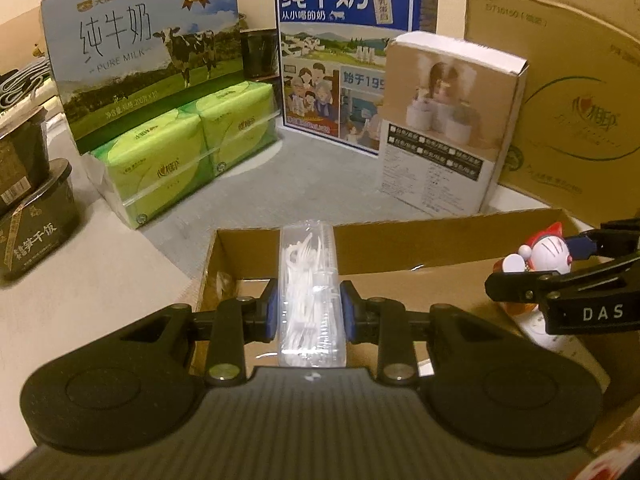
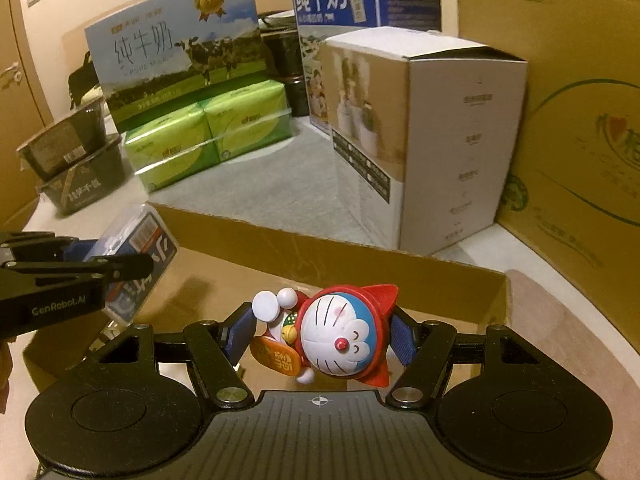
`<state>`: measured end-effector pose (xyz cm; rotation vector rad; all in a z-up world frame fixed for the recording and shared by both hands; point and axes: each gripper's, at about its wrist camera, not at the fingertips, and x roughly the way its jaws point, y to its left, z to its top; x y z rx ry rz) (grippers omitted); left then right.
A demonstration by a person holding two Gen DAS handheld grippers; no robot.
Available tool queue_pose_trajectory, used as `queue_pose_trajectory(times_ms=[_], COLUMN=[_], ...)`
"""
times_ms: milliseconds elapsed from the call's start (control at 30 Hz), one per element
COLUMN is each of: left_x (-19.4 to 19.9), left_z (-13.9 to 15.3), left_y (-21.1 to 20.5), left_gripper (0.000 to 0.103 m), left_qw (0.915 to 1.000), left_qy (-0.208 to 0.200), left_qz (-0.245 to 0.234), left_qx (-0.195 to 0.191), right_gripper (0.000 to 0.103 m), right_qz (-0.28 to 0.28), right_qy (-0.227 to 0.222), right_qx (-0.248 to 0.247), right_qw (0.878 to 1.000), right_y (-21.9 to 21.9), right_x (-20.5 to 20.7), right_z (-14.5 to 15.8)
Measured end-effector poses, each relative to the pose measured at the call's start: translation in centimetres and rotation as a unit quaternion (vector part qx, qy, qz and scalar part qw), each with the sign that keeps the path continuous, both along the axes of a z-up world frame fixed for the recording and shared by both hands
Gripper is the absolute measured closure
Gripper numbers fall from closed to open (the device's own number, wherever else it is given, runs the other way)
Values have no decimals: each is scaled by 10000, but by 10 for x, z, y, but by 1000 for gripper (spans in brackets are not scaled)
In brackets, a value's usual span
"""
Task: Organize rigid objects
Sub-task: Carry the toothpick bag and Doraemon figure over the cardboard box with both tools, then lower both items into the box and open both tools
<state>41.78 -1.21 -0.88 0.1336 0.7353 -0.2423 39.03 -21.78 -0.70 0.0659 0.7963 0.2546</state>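
Note:
My left gripper (image 1: 308,312) is shut on a clear plastic case of white floss picks (image 1: 308,292), held edge-up over the open cardboard box (image 1: 440,232). The same case (image 2: 140,256) shows at the left of the right wrist view, between the left gripper's fingers (image 2: 120,266). My right gripper (image 2: 324,336) is shut on a cat figurine (image 2: 340,336) with a blue-and-white face, a red hood and an orange plaque. It hangs above the box's brown floor (image 2: 224,280). In the left wrist view the figurine (image 1: 544,254) and right gripper (image 1: 548,264) appear at the right edge.
Behind the box stand a green tissue pack (image 1: 180,152), two milk cartons (image 1: 140,60) (image 1: 340,40), a white humidifier box (image 2: 432,140) and a large cardboard carton (image 2: 568,120). Stacked dark food tubs (image 2: 80,160) sit at the left. A white power strip (image 1: 560,340) lies under the right gripper.

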Motion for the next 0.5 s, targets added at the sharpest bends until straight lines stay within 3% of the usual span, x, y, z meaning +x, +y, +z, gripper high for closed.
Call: queue_pose_trajectory(times_ms=[200,500], left_x=[2,-7], left_z=[-9,-2], left_y=[5,11], left_gripper=[70,70], left_qw=[10000,10000], left_qy=[12,-13], left_qz=[52,74], left_qx=[42,-1], right_gripper=[35,34], right_qz=[8,50], right_qy=[109,149], right_qx=[29,56], right_qw=[9999,9999], right_y=[3,11], right_x=[6,4], right_z=[-9,-7])
